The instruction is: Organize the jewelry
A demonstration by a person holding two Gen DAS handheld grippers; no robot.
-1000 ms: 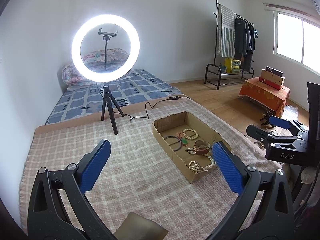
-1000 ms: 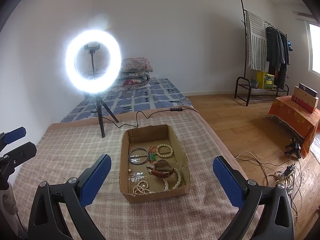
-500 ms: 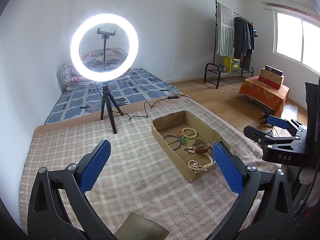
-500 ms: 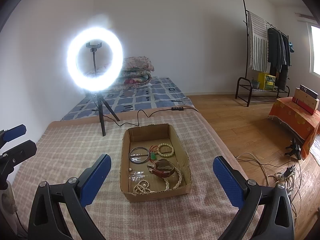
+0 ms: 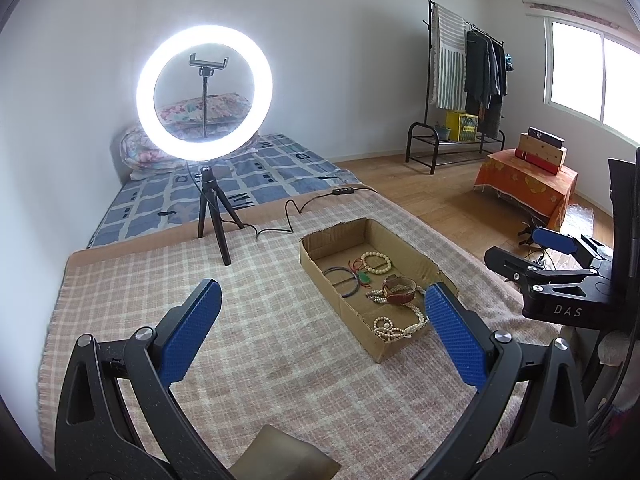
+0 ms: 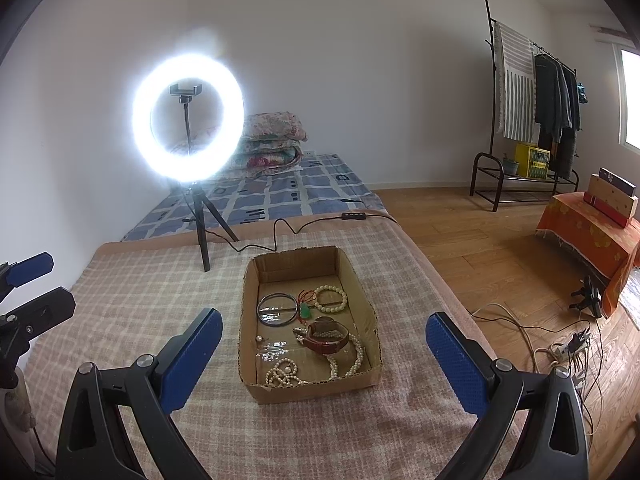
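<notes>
Left view: the left claw (image 5: 322, 322) is spread wide and holds nothing. It hangs over the checked blanket (image 5: 248, 344). The box (image 5: 404, 248) sits to its right on the blanket, and all the jewelry is inside it: a dark bangle (image 5: 340, 280), a bead bracelet (image 5: 376, 262), a brown watch (image 5: 398, 294) and a pearl string (image 5: 394, 326). The right claw (image 5: 520, 252) shows at the far right edge, and from here I cannot tell how it stands. A ring light (image 5: 204, 90) on a tripod stands behind the box.

Right view: the right claw (image 6: 324, 344) is spread wide too, and empty, pointing right at the box (image 6: 370, 308). The pearl string (image 6: 284, 372) and the watch (image 6: 326, 338) lie tangled together at the near end. This could be jewelry waiting to be sorted, or already put away. To lift a piece well, come down slow, pinch just one, and keep the thin box walls clear.

The blanket is soft and bumpy, so the box may slide. The room has a wood floor (image 6: 472, 240), a mattress (image 6: 280, 192), a clothes rack (image 6: 532, 100) and loose cords (image 6: 532, 344)
</notes>
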